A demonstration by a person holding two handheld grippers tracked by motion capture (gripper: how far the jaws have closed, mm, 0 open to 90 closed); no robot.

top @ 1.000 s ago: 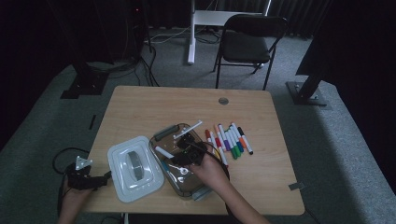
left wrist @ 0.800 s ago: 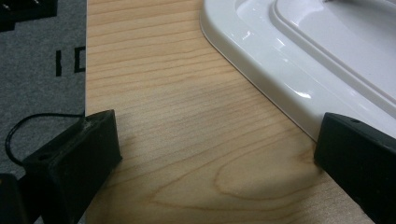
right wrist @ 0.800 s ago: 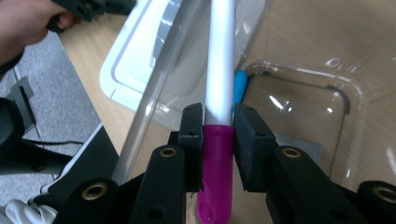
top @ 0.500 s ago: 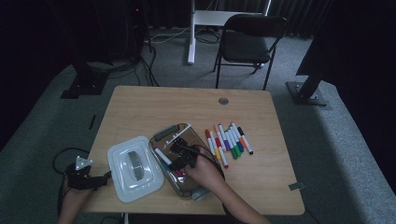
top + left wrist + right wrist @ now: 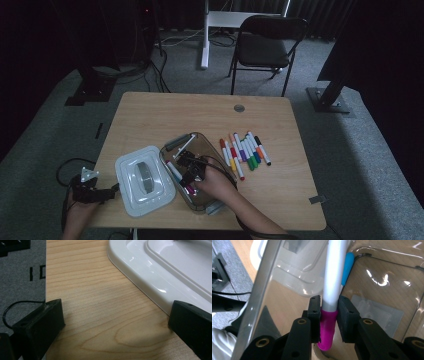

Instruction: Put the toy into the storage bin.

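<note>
Jaws of the left gripper [image 5: 115, 322] stand wide apart with nothing between them, low over the wooden surface [image 5: 95, 302] just beside the white lid [image 5: 160, 272]. Further right, the right gripper [image 5: 329, 308] is clamped on a white marker with a magenta cap [image 5: 332, 290], holding it inside the clear container [image 5: 207, 150], near a blue-capped marker [image 5: 347, 265]. More markers [image 5: 245, 152] lie in a row beyond.
</note>
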